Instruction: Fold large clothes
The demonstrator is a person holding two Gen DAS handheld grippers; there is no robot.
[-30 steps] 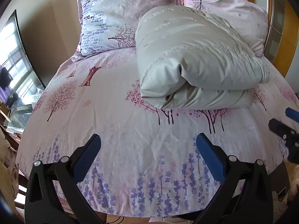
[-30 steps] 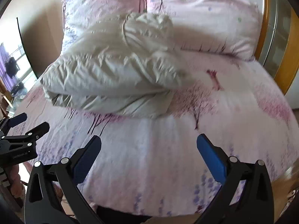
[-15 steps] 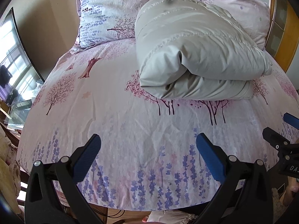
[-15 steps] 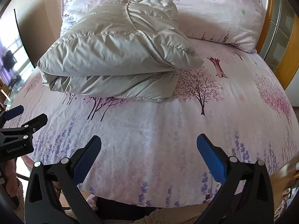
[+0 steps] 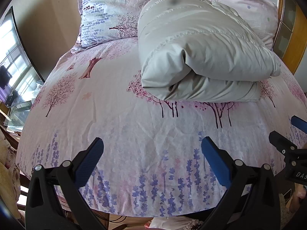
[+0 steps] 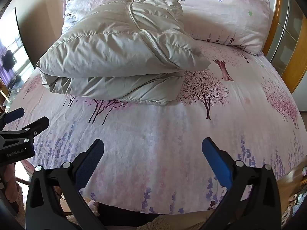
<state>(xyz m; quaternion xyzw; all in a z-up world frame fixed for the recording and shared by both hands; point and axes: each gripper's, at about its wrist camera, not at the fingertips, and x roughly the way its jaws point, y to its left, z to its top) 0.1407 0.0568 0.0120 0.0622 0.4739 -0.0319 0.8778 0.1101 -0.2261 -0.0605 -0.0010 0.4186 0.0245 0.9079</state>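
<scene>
A pale grey puffy jacket [image 5: 199,53] lies folded in a thick bundle on the bed, near the pillows; it also shows in the right wrist view [image 6: 122,57]. My left gripper [image 5: 152,149] is open and empty, held over the near part of the bed, well short of the jacket. My right gripper [image 6: 153,149] is open and empty too, over the bed's front edge. Each gripper shows at the side of the other's view: the right one [image 5: 287,134] and the left one [image 6: 25,120].
The bed [image 5: 134,124] has a pink sheet printed with trees and lavender. Two matching pillows [image 6: 220,13] lean at the head. A wooden headboard [image 6: 293,57] stands at the right. A window and a glass stand [image 5: 17,80] are at the left.
Both grippers have drawn slightly nearer the bed and tilted down, so the folded jacket looks larger and sharper. The jacket has not moved. Both jaws stay open.
</scene>
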